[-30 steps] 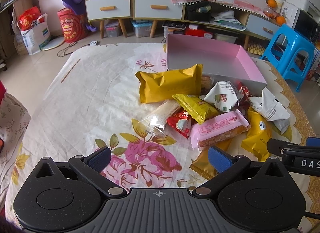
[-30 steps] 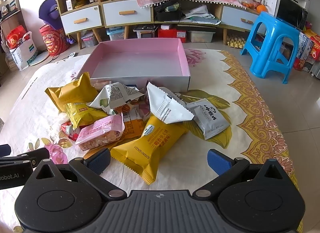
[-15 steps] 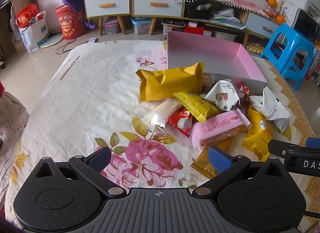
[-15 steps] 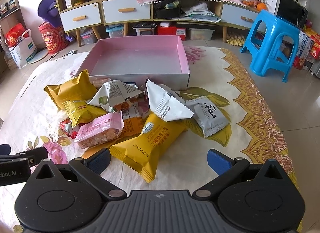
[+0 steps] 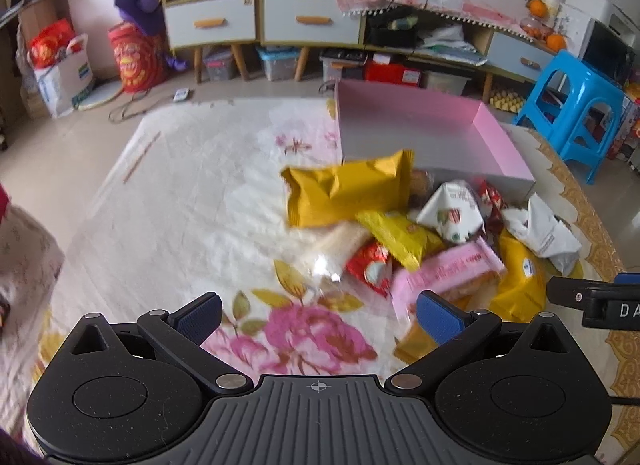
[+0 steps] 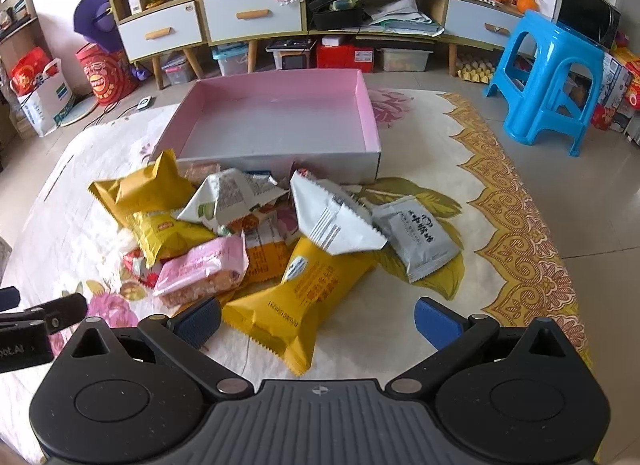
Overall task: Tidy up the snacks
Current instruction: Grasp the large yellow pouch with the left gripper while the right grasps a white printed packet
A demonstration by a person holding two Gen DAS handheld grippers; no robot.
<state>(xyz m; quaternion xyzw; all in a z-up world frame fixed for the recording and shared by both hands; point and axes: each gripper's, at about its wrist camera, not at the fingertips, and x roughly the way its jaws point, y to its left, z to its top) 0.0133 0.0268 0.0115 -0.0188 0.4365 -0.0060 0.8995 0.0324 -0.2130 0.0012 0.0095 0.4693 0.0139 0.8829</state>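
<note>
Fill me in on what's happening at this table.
A person holds a hand-held gripper in each hand over a heap of snack packets. The left hand-held gripper and the right hand-held gripper are both open and hold nothing. The pink box behind the heap is empty. The large yellow packet lies nearest the right one. Nothing has been sorted yet.

The left wrist view is smeared by motion: print on the pink packet (image 5: 444, 271) and the red packet (image 5: 370, 267) cannot be read, and the clear wrapper (image 5: 340, 243) shows only as glare. The right claw (image 5: 592, 301) is cut off by that picture's right edge, so its fingers are unseen. In the right wrist view the left claw (image 6: 36, 323) runs off the left edge likewise. An orange packet (image 6: 262, 255) lies mostly buried under others, and the red packet (image 6: 136, 265) barely peeks out.
</note>
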